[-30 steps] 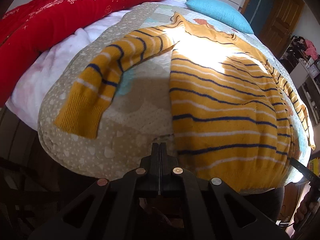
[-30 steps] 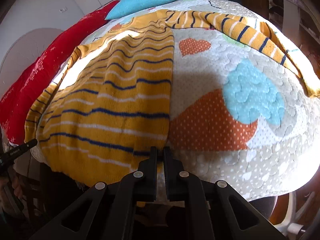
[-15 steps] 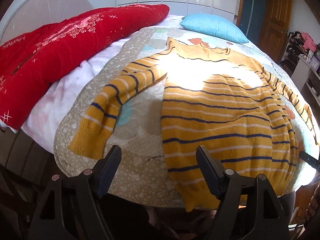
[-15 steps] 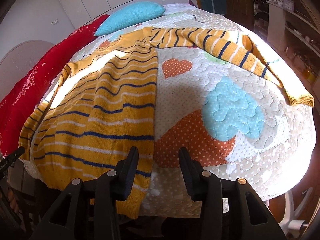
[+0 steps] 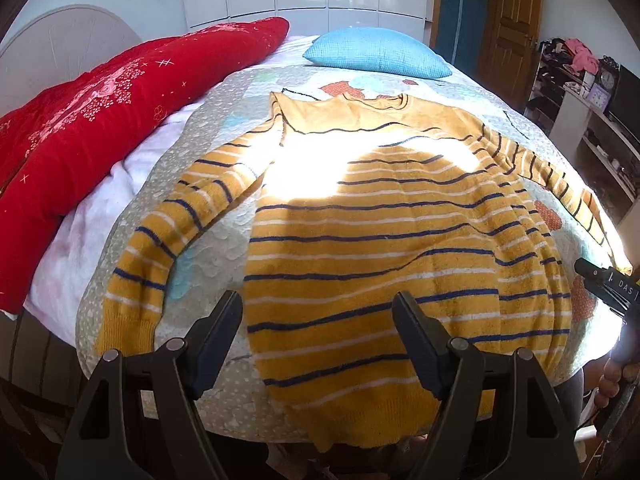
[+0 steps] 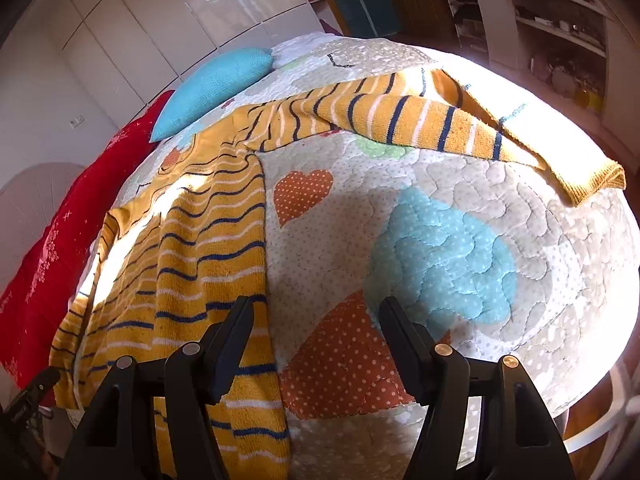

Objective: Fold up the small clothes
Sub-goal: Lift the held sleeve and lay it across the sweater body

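Both claws, the left claw and the right claw, shut a second ago, are now spread empty (the right one still widening) above the sweater laid flat on the bed, so folding can be begun.

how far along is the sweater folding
Done: the striped sweater lies spread flat on the quilt. In hand: nothing; the left gripper is open, the right gripper opening, both empty above the hem. Left: every fold; both sleeves are out to the sides.
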Demonstrator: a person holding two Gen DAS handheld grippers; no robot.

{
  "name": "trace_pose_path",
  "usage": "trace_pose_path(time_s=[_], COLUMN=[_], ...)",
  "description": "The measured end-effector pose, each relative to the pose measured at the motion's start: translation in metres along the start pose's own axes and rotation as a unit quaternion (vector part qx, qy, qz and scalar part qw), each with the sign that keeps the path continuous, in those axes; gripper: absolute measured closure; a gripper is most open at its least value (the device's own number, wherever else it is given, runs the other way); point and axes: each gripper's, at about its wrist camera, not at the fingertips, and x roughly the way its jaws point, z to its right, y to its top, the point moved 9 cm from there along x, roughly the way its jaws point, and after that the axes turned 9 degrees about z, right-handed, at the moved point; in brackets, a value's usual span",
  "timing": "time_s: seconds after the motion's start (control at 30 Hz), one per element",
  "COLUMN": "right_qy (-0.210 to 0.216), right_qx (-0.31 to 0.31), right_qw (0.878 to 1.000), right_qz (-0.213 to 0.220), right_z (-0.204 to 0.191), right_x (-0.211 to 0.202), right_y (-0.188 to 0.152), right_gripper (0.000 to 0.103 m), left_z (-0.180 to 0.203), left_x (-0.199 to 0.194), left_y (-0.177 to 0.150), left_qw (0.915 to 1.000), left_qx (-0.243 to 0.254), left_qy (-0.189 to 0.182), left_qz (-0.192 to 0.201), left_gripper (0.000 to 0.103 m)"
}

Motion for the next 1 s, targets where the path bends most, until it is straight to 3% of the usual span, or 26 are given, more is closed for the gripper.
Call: trace_pose_path(time_s=[0.3,0.53,0.6,0.73,0.83,0.97,1.0], right_qy=[-0.021,-0.061,-0.074,-0.076,-0.045,-0.025,-0.029], right_qx=[-0.023,0.012,0.024,0.070,0.118,0.188,0.198], right_qw=[0.999,0.998,0.996,0.993,0.990,0.978,0.975], right_qz=[0.015,0.030,0.042,0.050,0.059,0.088,0.093], right_z=[-0.005,0.036,0.052,0.087,0.104,0.128,0.134], right_x=[0.005,0.010,0.007,0.008,0.017,0.027,0.029], right_y=[0.018,0.043,0.051,0.062,0.074,0.100,0.108], right_gripper=[0.033,0.033,0.033,0.033,0.033,0.033,0.043], left_z=[0.004,0.003,0.006,0.013,0.016,0.018,0.018], left_x=[0.031,0.063,0.069,0.075,0.081,0.086,0.086], left_y=[-0.007,-0.020,-0.024,-0.024,-0.024,-0.023,-0.023], left_qw=[0.9992,0.9966,0.9965,0.9972,0.9971,0.9968,0.9967], left_qx=[-0.021,-0.047,-0.045,-0.027,-0.025,-0.023,-0.023], left_qy=[-0.022,-0.028,-0.023,-0.009,0.001,0.012,0.014], left_qz=[-0.026,-0.061,-0.067,-0.068,-0.072,-0.076,-0.076], left_gripper=[0.026,0.026,0.021,0.012,0.007,0.005,0.004])
